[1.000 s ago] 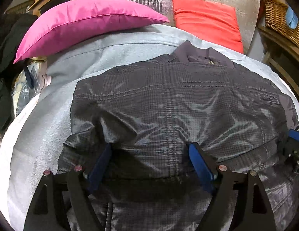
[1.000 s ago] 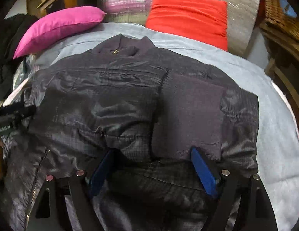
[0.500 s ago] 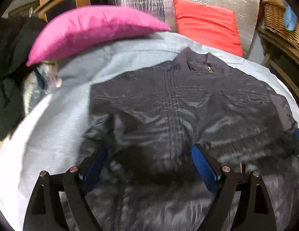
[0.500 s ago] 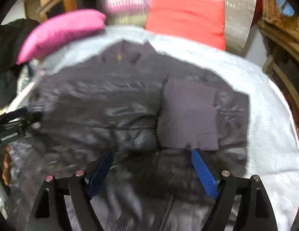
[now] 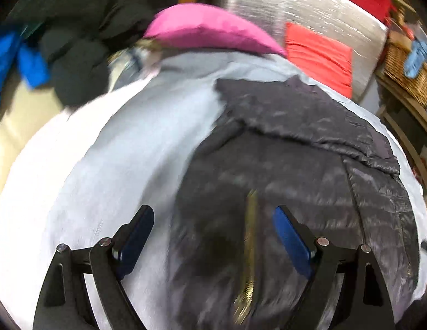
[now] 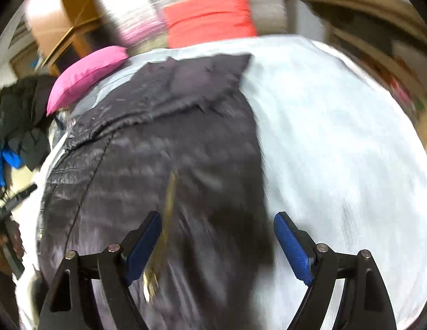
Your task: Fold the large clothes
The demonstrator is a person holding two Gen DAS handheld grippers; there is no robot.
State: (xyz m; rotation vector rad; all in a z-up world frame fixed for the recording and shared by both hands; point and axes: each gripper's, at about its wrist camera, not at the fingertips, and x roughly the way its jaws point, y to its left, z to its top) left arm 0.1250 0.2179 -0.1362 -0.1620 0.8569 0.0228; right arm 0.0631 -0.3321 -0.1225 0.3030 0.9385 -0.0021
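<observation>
A dark grey quilted jacket (image 5: 296, 148) lies on a pale grey bedsheet (image 5: 117, 151), sleeves folded inward, a brass zipper (image 5: 250, 233) running down its near part. My left gripper (image 5: 213, 236) is open and empty above the jacket's lower left edge, jaws wide apart. In the right wrist view the jacket (image 6: 163, 148) fills the left half, with its zipper (image 6: 166, 209) near the left finger. My right gripper (image 6: 217, 242) is open and empty above the jacket's lower right edge. Both views are motion-blurred.
A pink pillow (image 5: 210, 30) and a red pillow (image 5: 318, 55) lie at the head of the bed against a silver quilted backrest (image 5: 323, 8). Dark and blue clothes (image 5: 62, 44) pile up at left. A wicker basket (image 5: 406, 66) stands at right.
Both grippers have pulled back and swung apart, the left toward the jacket's left edge, the right toward its right edge. The jacket's lower part now shows its zipper side.
</observation>
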